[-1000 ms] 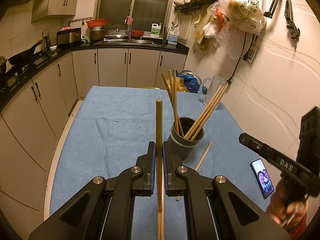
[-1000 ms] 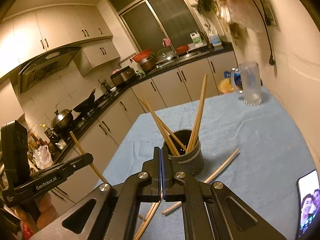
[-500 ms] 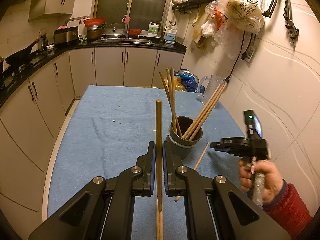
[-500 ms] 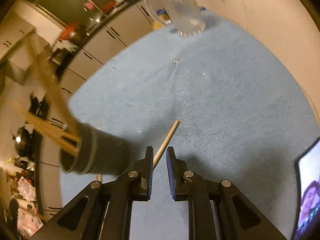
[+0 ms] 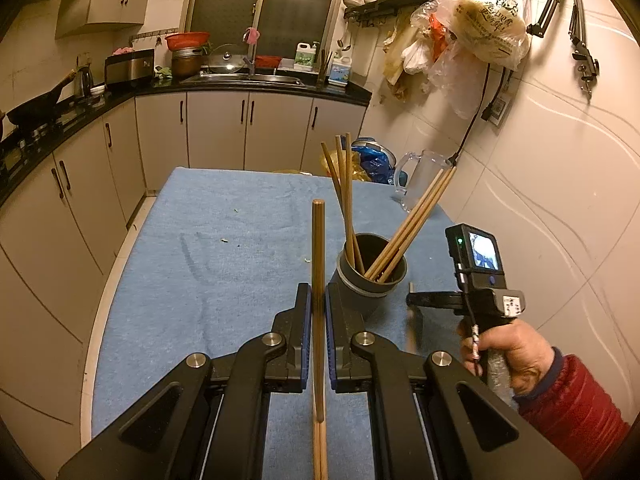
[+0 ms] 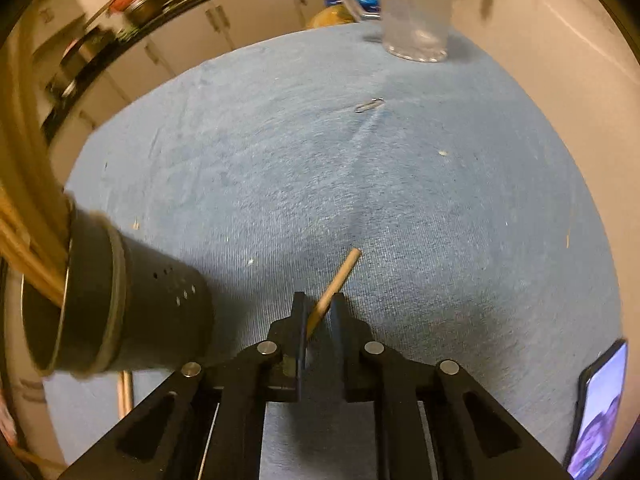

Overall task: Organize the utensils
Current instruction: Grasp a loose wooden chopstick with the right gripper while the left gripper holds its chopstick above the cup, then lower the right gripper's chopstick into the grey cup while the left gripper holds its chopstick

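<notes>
My left gripper (image 5: 318,300) is shut on a wooden chopstick (image 5: 318,264) that stands up between its pads, just left of a dark grey holder (image 5: 370,276) with several chopsticks in it. My right gripper (image 6: 319,312) is low over the blue cloth, its jaws open around a loose chopstick (image 6: 338,280) that lies on the cloth and slants across the gap. The holder (image 6: 120,300) is at its left. In the left wrist view the right gripper (image 5: 420,300) points at the holder's right side.
A clear plastic jug (image 6: 416,12) stands at the table's far end, also in the left wrist view (image 5: 420,178). A phone (image 6: 598,412) lies at the right edge by the wall. A paperclip (image 6: 369,105) lies on the blue cloth (image 5: 208,264). Kitchen cabinets (image 5: 60,208) run along the left.
My right gripper has swung down from above the holder, opened, and come around the loose chopstick on the cloth. My left gripper has kept its hold and barely moved.
</notes>
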Action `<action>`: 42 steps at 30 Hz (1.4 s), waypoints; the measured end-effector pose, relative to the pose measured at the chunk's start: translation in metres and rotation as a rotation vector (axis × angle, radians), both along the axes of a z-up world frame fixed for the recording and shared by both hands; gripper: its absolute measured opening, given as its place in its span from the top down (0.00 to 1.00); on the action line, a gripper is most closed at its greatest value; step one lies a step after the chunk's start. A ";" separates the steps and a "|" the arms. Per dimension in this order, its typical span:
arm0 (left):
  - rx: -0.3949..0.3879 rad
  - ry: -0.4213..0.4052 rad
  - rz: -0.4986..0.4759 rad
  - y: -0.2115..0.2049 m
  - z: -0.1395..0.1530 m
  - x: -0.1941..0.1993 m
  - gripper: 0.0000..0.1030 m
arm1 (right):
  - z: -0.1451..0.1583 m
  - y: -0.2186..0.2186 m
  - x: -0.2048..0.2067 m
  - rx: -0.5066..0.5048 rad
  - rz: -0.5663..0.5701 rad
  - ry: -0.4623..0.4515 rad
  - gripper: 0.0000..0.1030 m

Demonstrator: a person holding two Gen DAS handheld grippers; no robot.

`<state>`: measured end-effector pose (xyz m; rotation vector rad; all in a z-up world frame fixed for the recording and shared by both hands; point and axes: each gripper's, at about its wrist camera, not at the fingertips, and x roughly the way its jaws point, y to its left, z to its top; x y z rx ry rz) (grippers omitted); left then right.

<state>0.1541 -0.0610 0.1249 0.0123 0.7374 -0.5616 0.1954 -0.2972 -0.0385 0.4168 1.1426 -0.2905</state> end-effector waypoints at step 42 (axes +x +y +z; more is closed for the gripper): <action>0.024 -0.069 -0.008 -0.016 0.020 -0.020 0.94 | 0.142 0.035 -0.164 -0.036 0.088 -0.669 0.95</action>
